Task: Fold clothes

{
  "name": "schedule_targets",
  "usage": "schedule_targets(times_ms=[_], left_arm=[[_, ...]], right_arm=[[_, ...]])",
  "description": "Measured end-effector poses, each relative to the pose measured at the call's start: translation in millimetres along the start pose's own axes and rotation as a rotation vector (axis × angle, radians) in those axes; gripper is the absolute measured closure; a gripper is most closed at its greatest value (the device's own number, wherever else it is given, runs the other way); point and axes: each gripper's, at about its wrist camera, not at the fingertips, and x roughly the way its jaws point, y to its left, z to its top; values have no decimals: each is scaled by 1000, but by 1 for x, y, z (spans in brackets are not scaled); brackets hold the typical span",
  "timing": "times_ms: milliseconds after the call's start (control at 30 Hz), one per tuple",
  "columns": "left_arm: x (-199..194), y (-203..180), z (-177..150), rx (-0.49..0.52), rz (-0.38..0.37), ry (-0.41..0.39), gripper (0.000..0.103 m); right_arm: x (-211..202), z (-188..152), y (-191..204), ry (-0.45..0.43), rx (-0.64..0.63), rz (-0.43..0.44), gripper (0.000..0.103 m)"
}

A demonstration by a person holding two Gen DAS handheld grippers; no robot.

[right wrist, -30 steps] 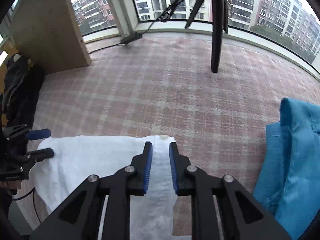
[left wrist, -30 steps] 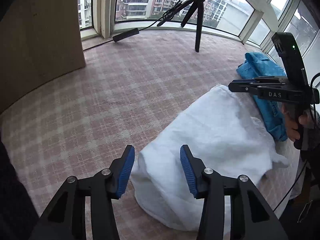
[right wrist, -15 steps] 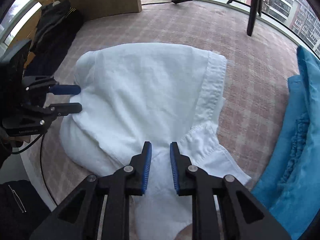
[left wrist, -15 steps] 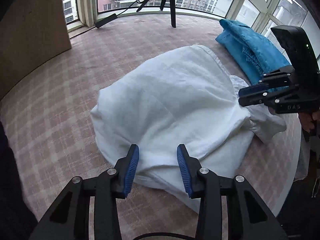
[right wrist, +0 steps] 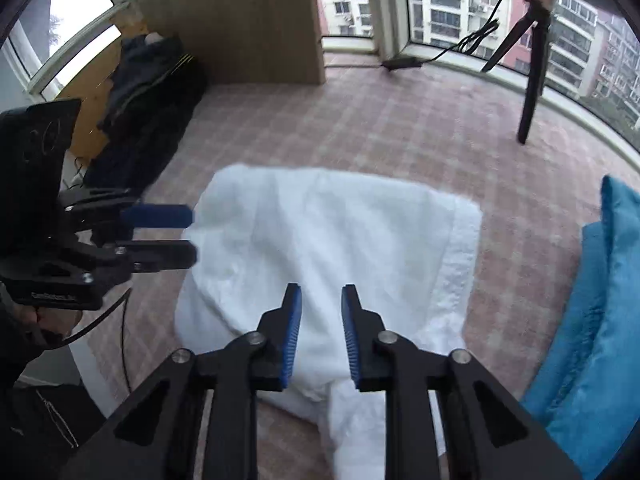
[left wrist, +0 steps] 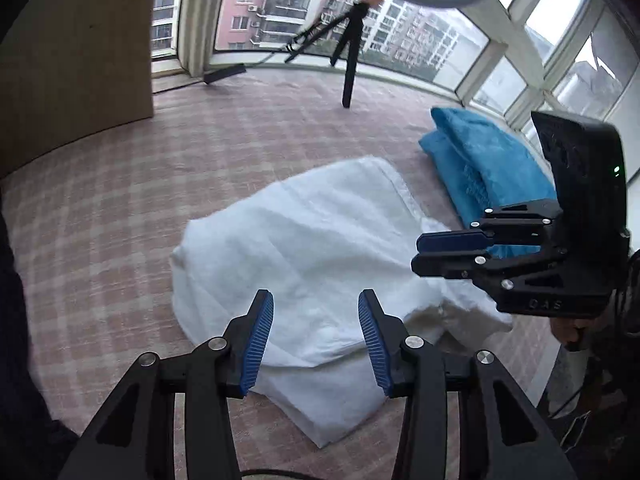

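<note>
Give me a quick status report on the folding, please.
Left gripper open, holding nothing. Right gripper open, above the white garment. Garment lies bunched on the checked cloth. Blue garment apart, nothing in the way.

Black claws — left claw [left wrist: 316,334], right claw [right wrist: 321,334] — ribbed blue pads, silver screws, "DAS" marking.

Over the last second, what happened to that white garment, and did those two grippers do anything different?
The right gripper, narrowly closed on the white cloth garment a second ago, has opened and let it go; the garment now lies loosely bunched on the pink checked surface. The left gripper stayed open, holding nothing. The folded blue garment and black tripod did not move.
</note>
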Motion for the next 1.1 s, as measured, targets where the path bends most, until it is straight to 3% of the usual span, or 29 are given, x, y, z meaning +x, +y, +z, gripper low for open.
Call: schedule_targets(times_ms=[67,133,233,300,333,367,467,767,1000,1100], left_arm=[[20,3,-7,-13,16,58,61],[22,17,-14,-70,8,75,70],[2,37,-20,-164,32,47,68],[-19,53,-23,-236,71,6,62],[-28,62,-25,-280,87,-10,57],[-30,70,-26,-320,76,-7,56],[-28,90,-27,-423,50,14,50],[10,79,-14,-502,-33,53,45],[27,74,-8,-510,-17,98,42],[28,72,-6,-504,-2,107,42]], right_arm=[[16,-16,4,76,-22,3,83],[29,-30,8,138,-54,-5,83],[8,-27,-2,92,-11,64,83],[-14,-15,-23,-2,74,79,80],[-23,-10,-33,-44,114,74,71],[-27,-4,-45,-72,146,30,56],[-30,13,-79,-114,234,-55,48],[6,23,-112,19,272,-33,48],[41,28,-113,135,245,-61,46],[49,29,-105,159,193,-106,32]])
